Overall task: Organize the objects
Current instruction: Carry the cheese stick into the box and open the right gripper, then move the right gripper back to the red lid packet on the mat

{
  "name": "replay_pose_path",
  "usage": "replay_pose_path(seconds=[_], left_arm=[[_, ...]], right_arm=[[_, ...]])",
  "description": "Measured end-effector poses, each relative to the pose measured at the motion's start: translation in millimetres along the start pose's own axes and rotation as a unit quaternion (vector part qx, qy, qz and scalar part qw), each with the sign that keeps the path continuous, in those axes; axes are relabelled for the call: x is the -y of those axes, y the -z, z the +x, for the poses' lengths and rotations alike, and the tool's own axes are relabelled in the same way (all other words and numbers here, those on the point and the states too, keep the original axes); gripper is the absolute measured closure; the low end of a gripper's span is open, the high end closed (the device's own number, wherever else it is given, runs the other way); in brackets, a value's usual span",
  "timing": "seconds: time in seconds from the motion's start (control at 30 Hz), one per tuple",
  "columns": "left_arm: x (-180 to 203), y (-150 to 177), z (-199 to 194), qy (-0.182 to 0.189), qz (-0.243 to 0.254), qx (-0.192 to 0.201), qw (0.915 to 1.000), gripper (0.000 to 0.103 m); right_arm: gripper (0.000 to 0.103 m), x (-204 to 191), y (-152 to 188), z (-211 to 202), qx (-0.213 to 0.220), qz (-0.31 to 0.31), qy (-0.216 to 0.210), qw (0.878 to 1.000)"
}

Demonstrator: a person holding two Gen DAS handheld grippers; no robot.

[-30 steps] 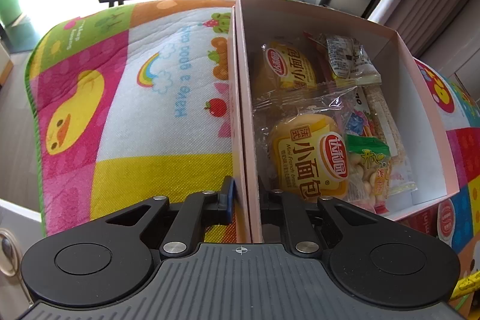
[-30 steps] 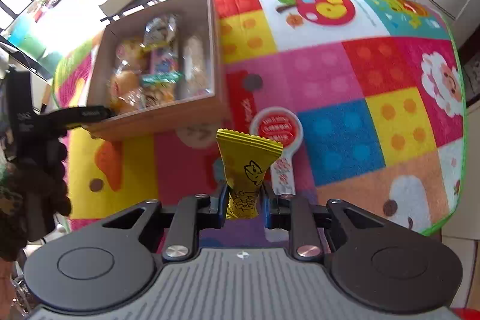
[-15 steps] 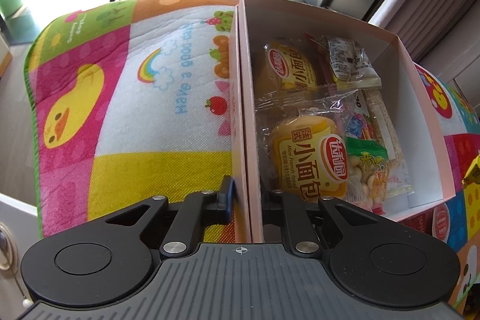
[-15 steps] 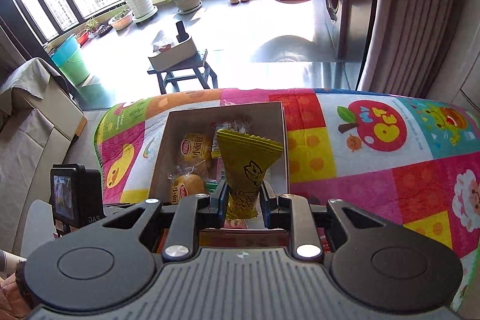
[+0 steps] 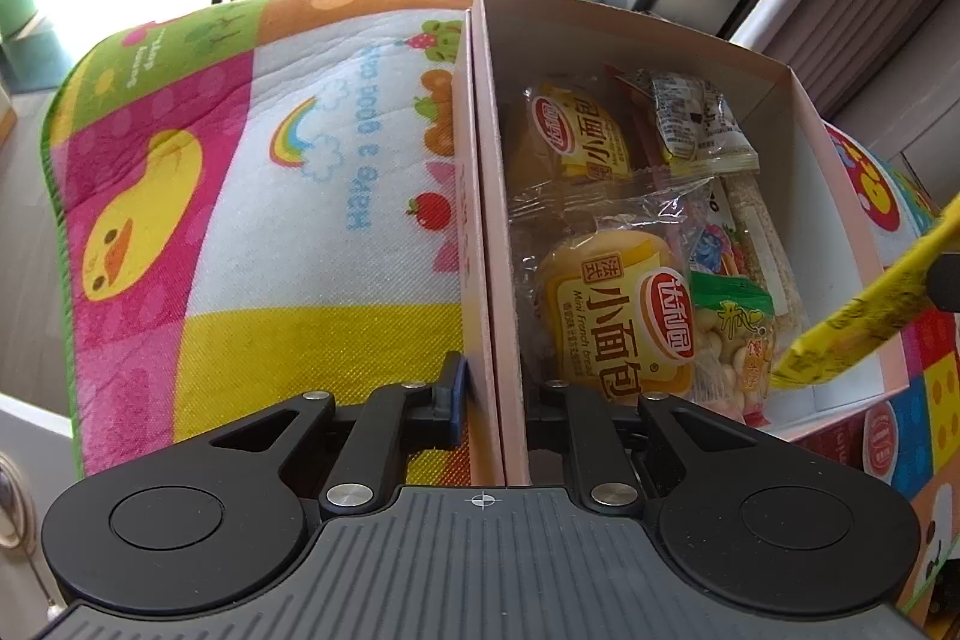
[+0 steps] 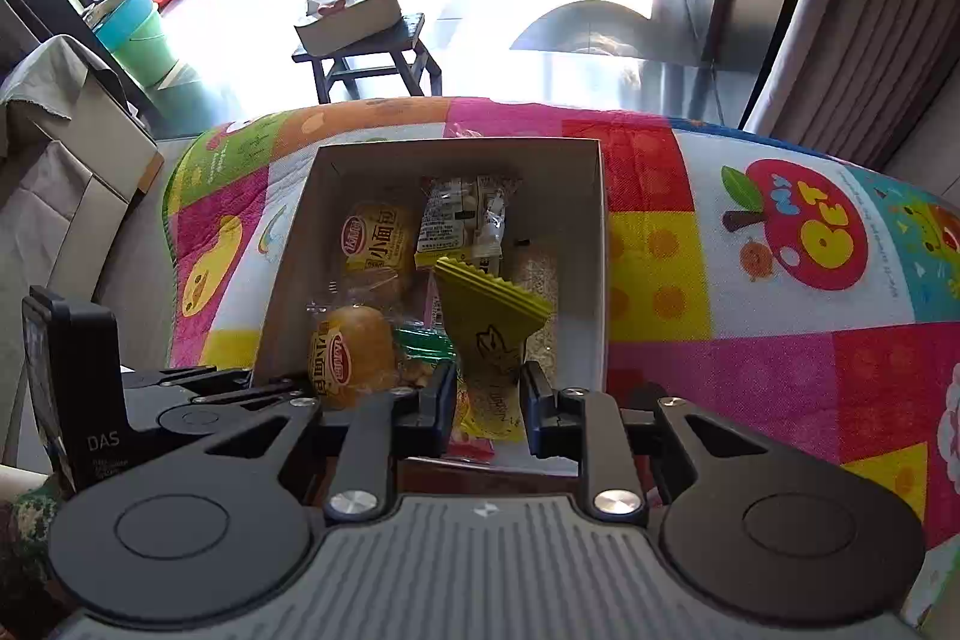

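left tongs (image 5: 489, 394) pinch box wall (image 5: 486, 244) | right tongs (image 6: 485, 400) pinch yellow packet (image 6: 489, 334) | two bread packs (image 5: 612, 316)

Black two-finger grippers, left (image 5: 489, 394) and right (image 6: 485, 403): ribbed grey housings, round black pivot discs, silver screws, blue-edged pads (image 5: 458, 391), white "DAS" lettering.

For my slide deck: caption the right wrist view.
Right gripper holds a yellow snack packet over the open snack box on a colourful play mat.
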State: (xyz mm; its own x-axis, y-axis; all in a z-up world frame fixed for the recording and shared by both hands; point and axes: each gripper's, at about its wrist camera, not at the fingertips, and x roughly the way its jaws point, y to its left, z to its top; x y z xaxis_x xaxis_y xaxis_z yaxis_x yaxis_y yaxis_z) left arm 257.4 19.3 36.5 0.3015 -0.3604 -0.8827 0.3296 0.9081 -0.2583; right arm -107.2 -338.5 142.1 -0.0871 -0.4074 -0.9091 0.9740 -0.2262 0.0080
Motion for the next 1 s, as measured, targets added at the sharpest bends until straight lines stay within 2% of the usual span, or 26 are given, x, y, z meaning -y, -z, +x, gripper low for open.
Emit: replay_pose_path(seconds=[0.17,0.27,0.37,0.63,0.8,1.0], left_arm=[[-1,0,0,0.002,-0.006,0.0,1.0,0.086],[-2,0,0,0.002,-0.012,0.002,0.9999,0.087],[-2,0,0,-0.001,-0.013,0.003,0.9999,0.087],[2,0,0,-0.011,-0.007,0.004,0.9999,0.088],[6,1,-1,-0.021,0.0,0.006,0.9998,0.088],[10,1,-1,-0.032,0.002,0.012,0.9994,0.088]], right_arm=[[0.074,-3,-11,9,0.012,-0.004,-0.004,1.0],[0.074,0,-9,10,0.009,-0.001,-0.004,1.0],[0.068,7,-3,8,0.007,0.007,0.004,1.0],[0.054,34,21,-4,0.009,0.046,0.026,0.999],[0.041,49,41,-12,0.011,0.056,0.053,0.997],[0.028,72,73,-6,-0.016,0.068,0.08,0.994]])
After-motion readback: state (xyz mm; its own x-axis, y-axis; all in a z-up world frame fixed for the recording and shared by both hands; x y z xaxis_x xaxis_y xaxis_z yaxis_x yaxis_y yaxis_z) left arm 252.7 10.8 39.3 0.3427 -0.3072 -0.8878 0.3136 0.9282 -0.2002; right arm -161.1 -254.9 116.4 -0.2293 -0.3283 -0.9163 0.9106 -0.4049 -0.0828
